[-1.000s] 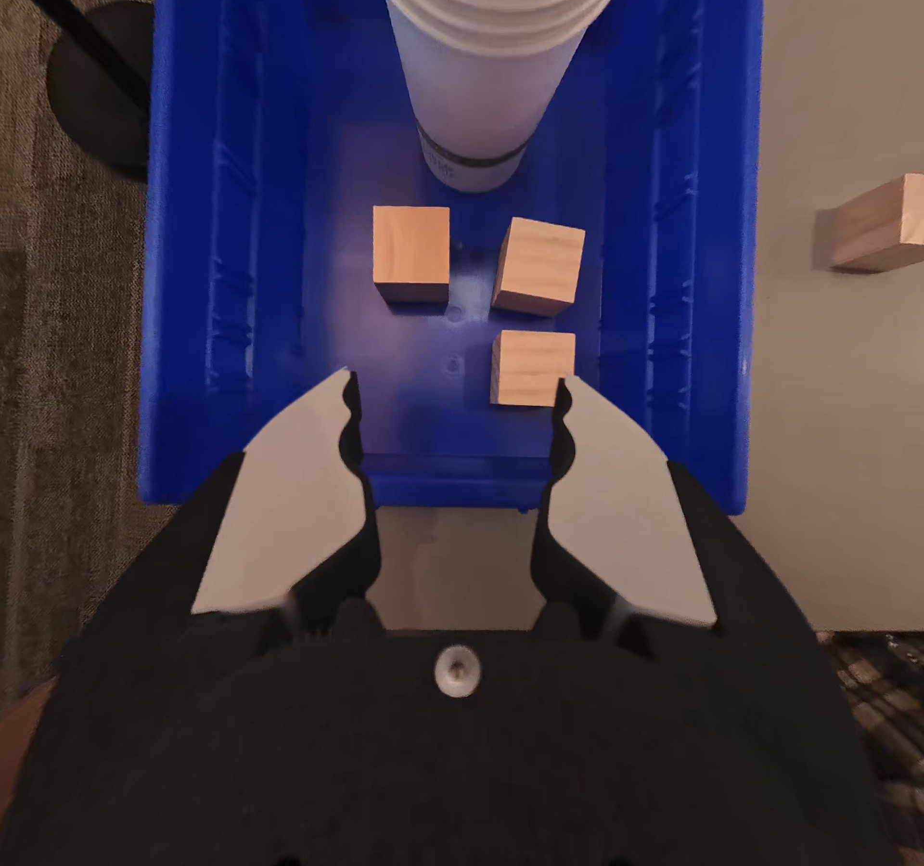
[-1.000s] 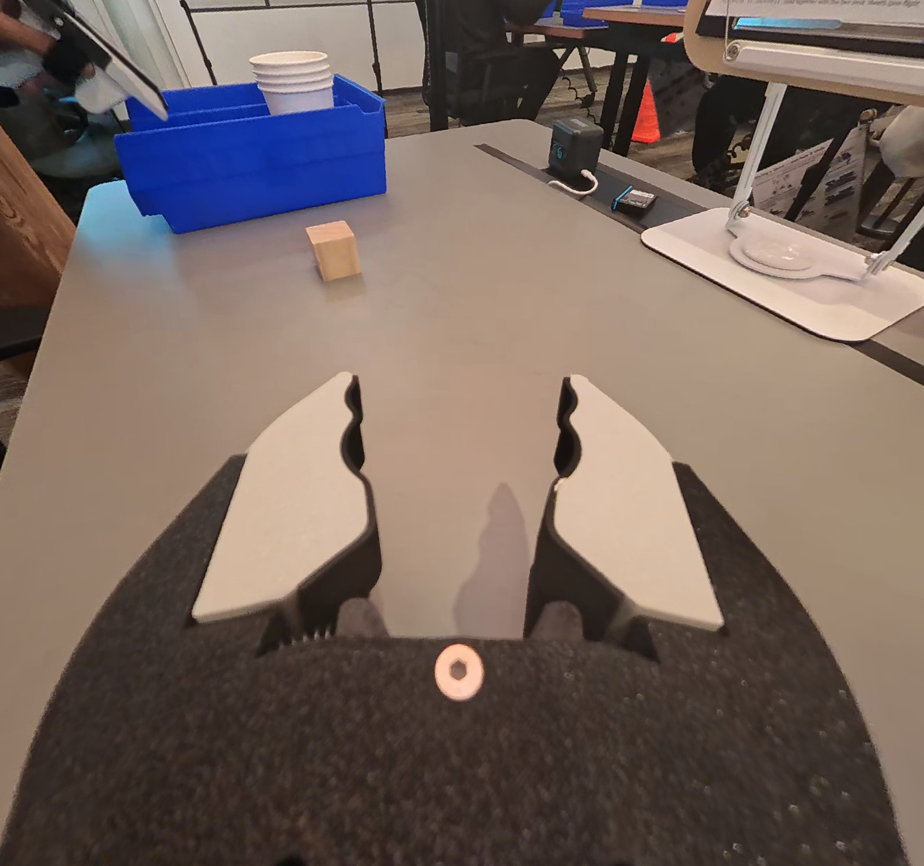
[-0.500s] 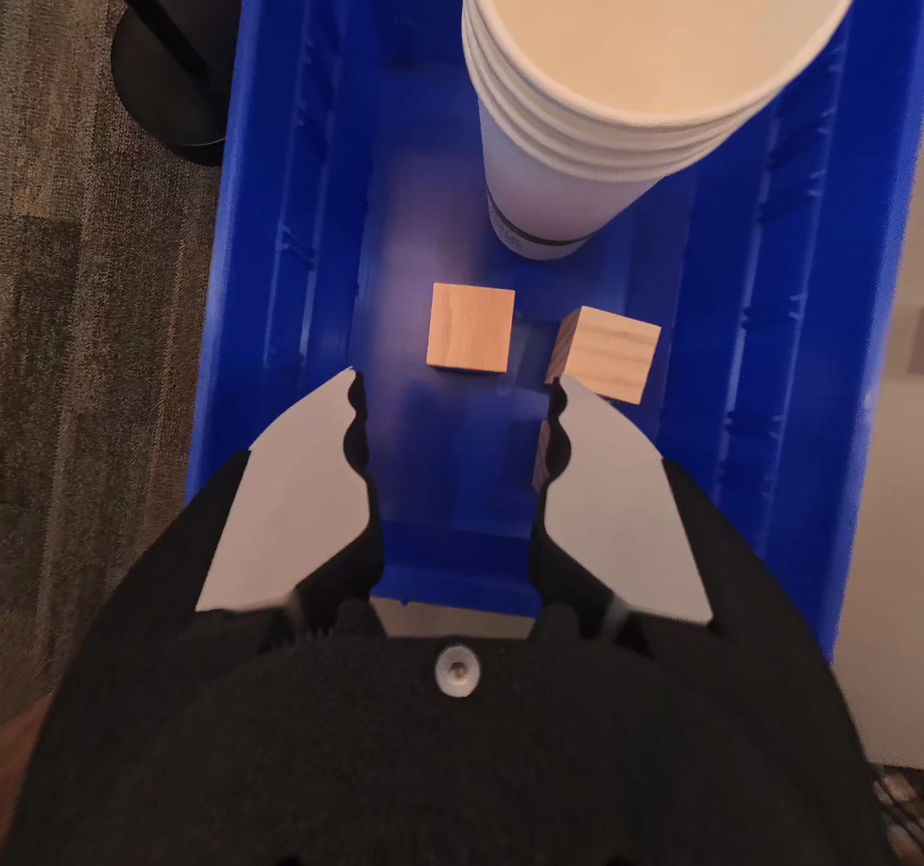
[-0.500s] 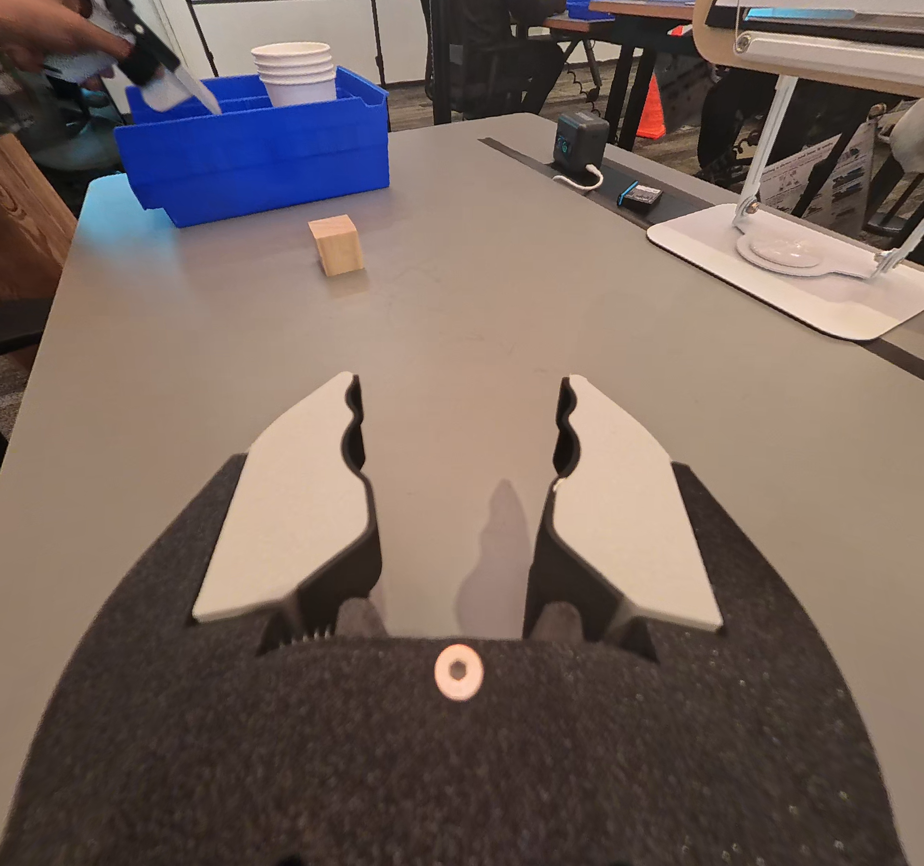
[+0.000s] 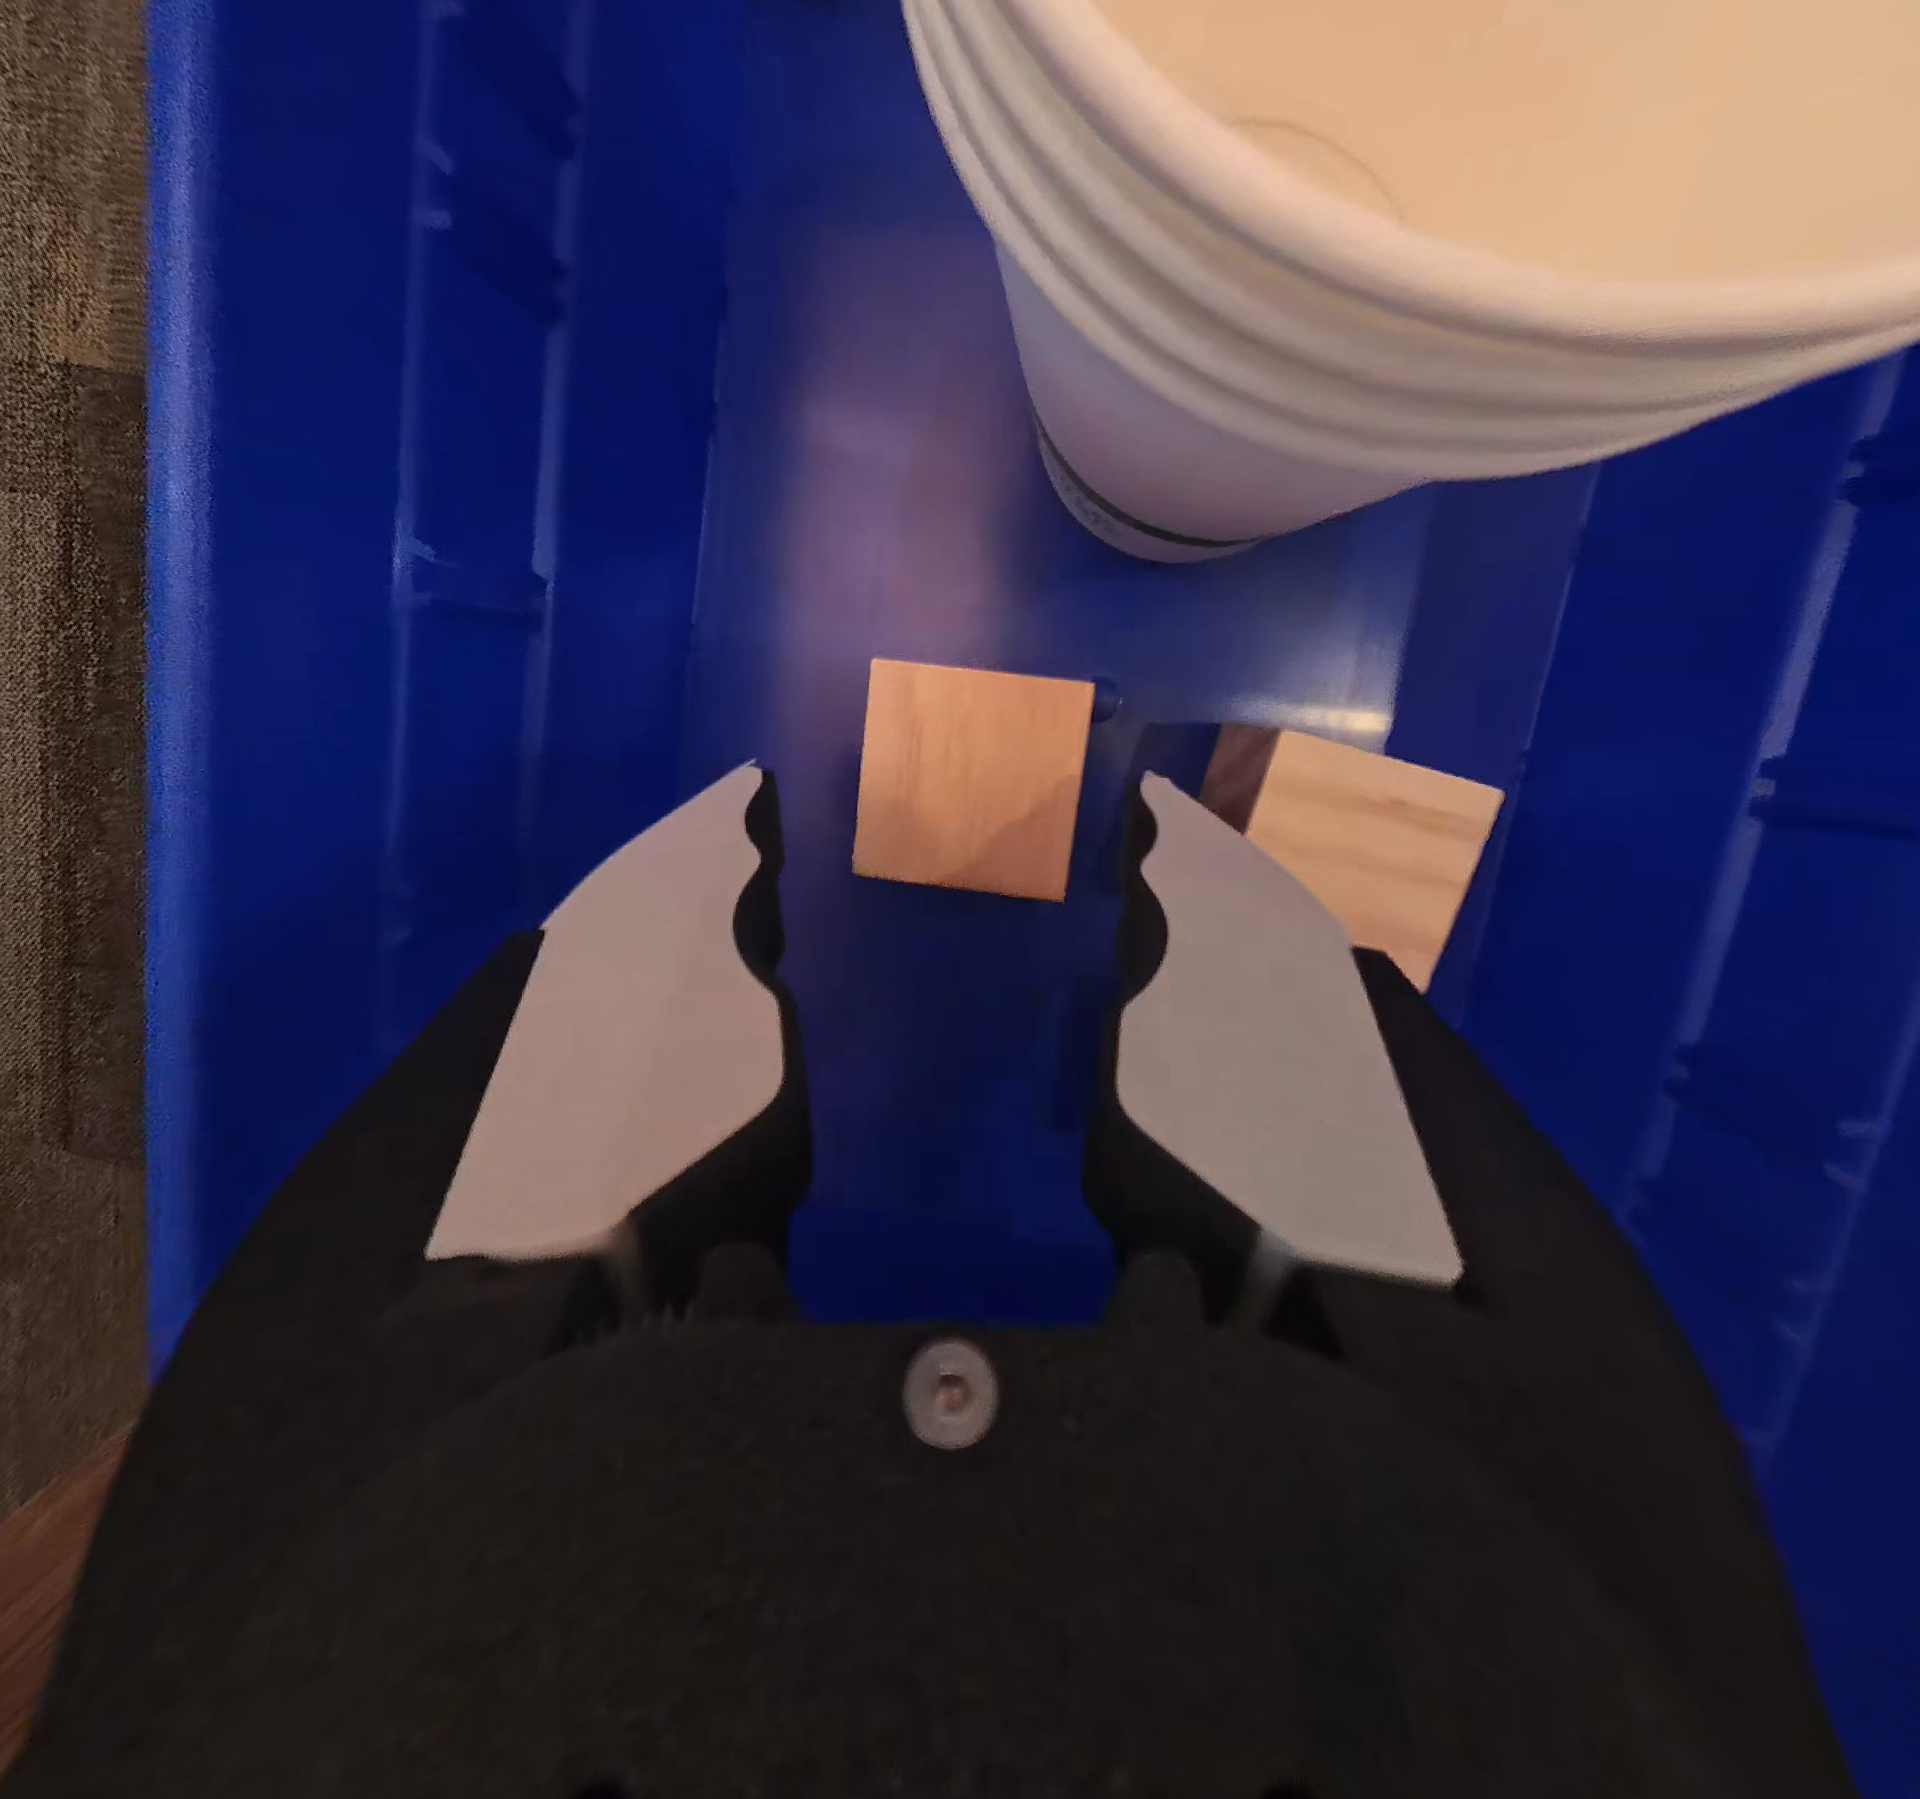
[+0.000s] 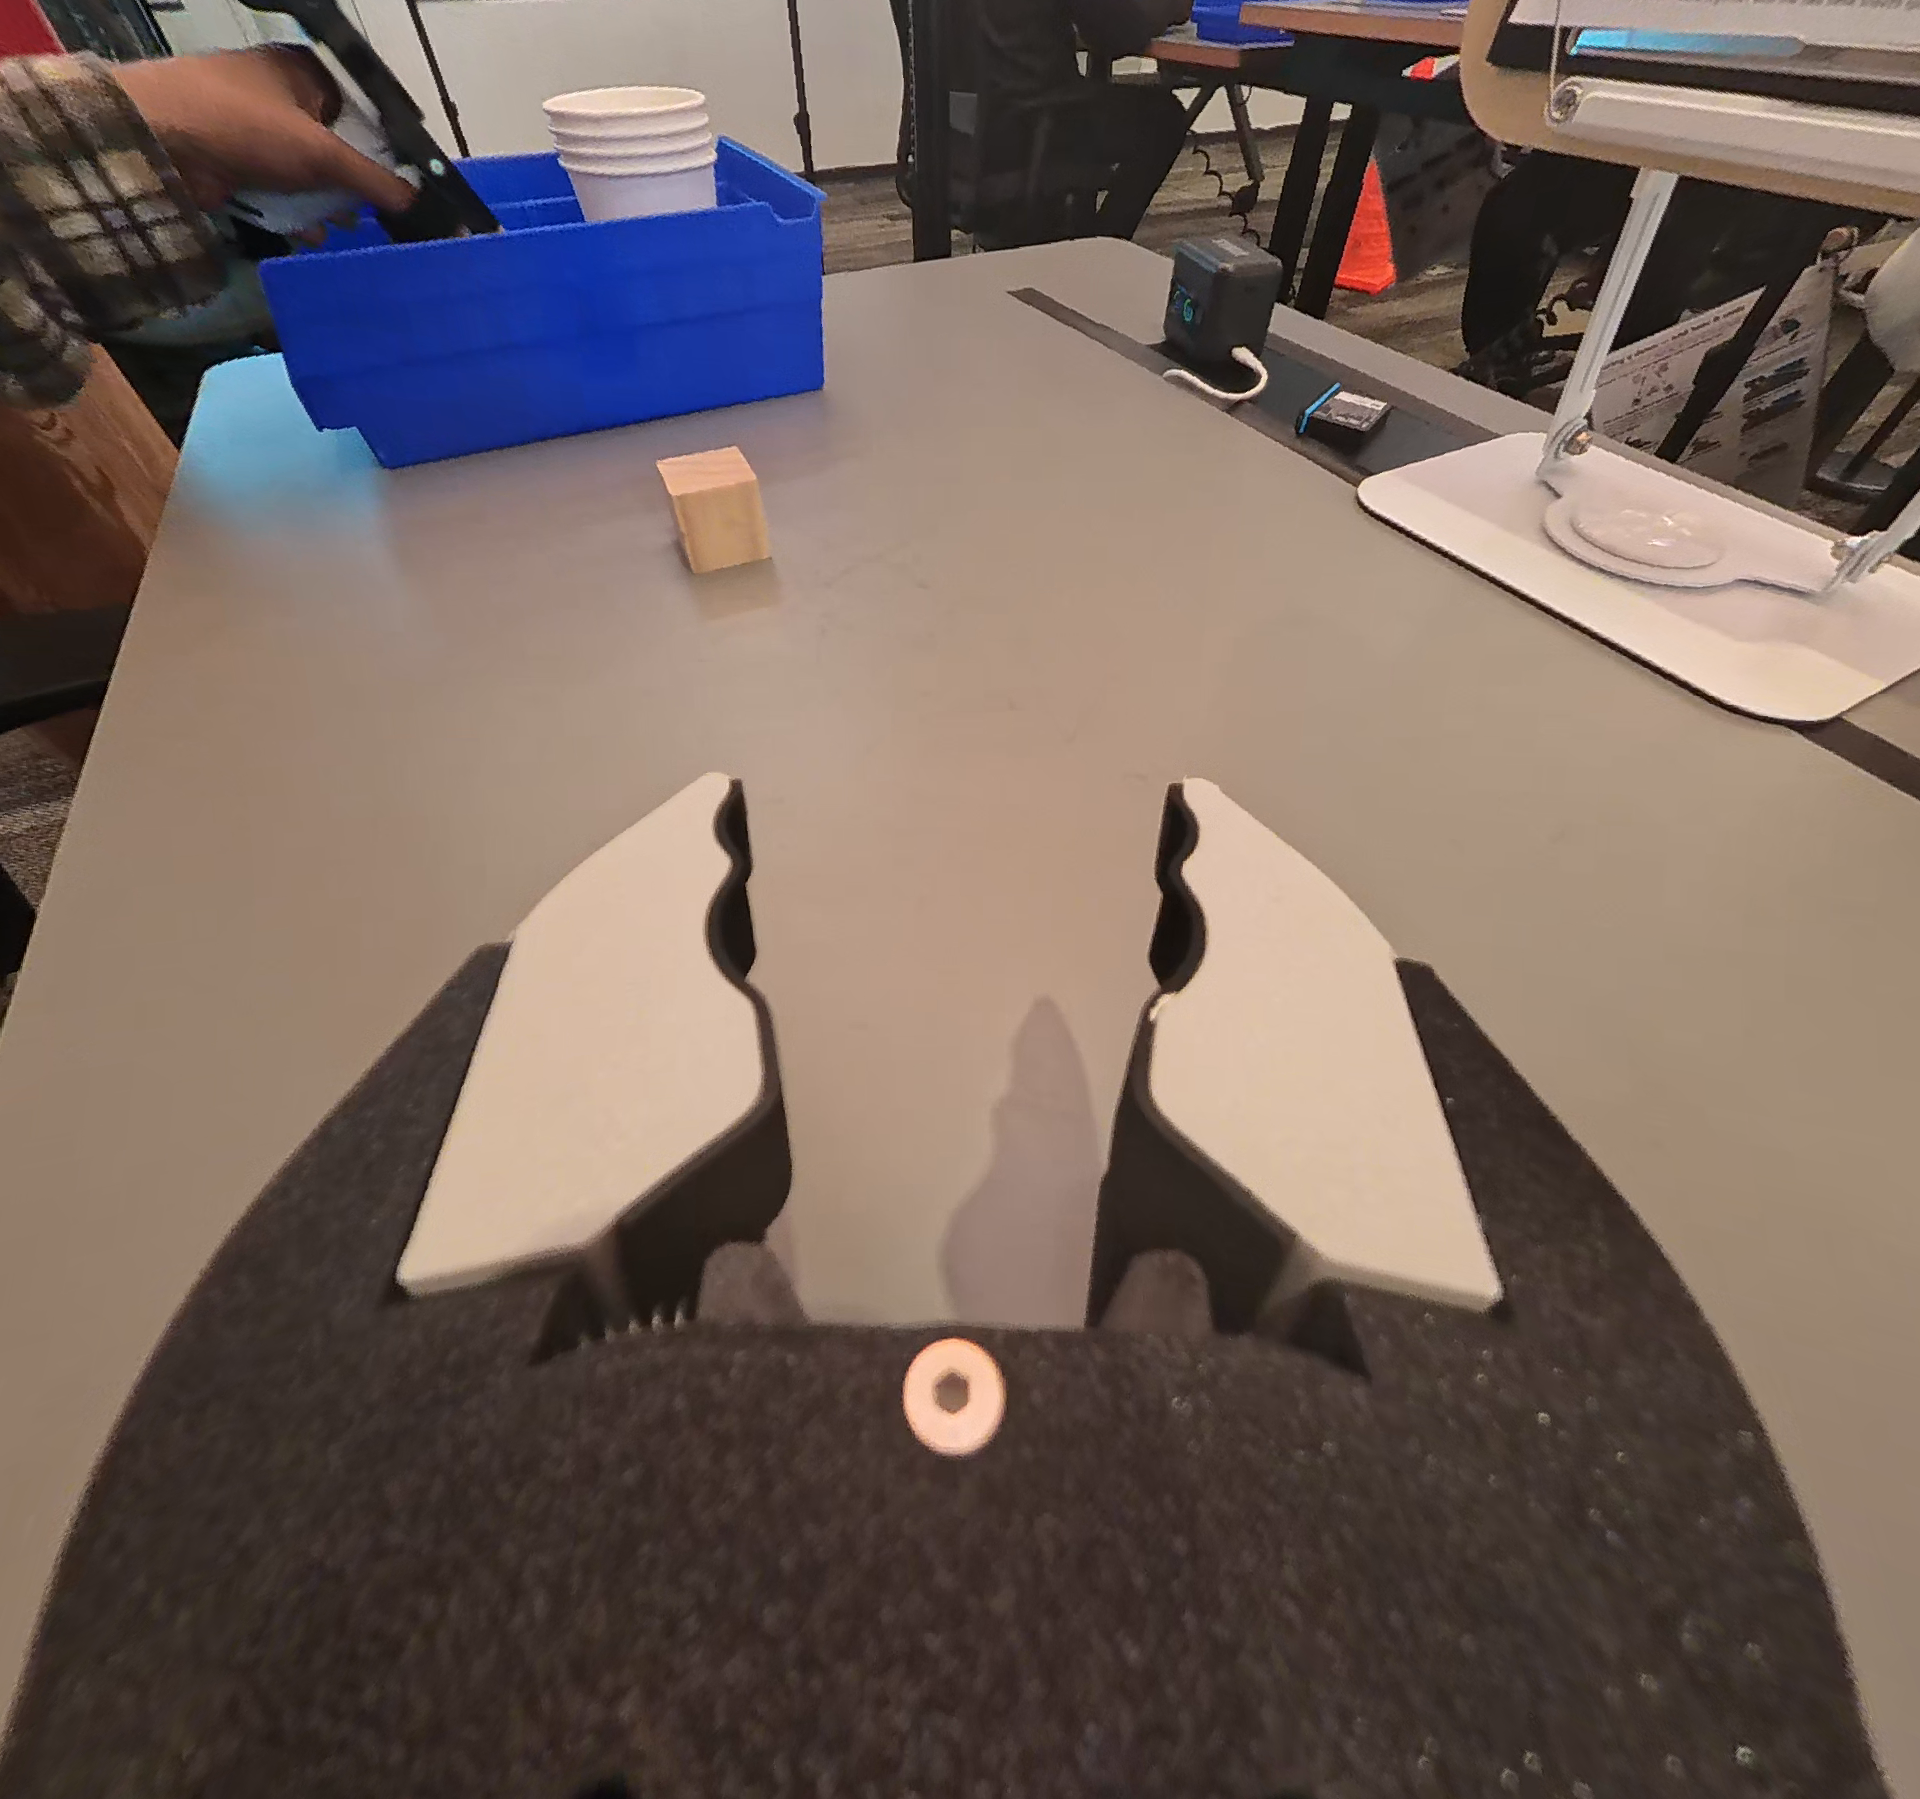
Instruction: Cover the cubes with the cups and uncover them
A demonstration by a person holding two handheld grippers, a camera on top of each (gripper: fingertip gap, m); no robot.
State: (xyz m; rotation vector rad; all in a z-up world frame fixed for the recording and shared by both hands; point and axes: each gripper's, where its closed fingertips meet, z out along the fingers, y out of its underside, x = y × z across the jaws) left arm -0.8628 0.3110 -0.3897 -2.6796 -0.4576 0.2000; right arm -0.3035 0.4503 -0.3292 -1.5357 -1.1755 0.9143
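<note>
Now that your left gripper (image 5: 951, 793) has dropped deeper into the blue moulded-plastic bin (image 5: 582, 523) than it was a second ago, its pale grey fingers (image 5: 644, 1011) stand spread and empty, with the near square-cut wooden cube (image 5: 971, 793) lying just ahead of the gap between their tips. The cube that sat closest to you a moment back has slipped out of sight under the gripper, and a second pale wooden cube (image 5: 1382, 856) lies just past the right fingertip, partly hidden by it. I read this as the approach to picking the next cube out, so closing comes next once the tips straddle it; the neighbour is close enough that the right finger could nudge it.

The cubes are plain pine-coloured blocks with sharp edges and flat grainy faces, which should pinch squarely. Beyond them the nested stack of white paper cups (image 5: 1226, 315) stands upright on the bin's glossy ribbed floor, rolled rims layered one above another, looming larger than before.

Your right gripper (image 6: 951, 793) hovers low over the smooth matte grey bench (image 6: 1039, 627), likewise spread wide with nothing between its fingers, and has hardly shifted. One more wooden cube (image 6: 717, 508) sits alone on the bench, well ahead of it and just in front of the bin.
</note>
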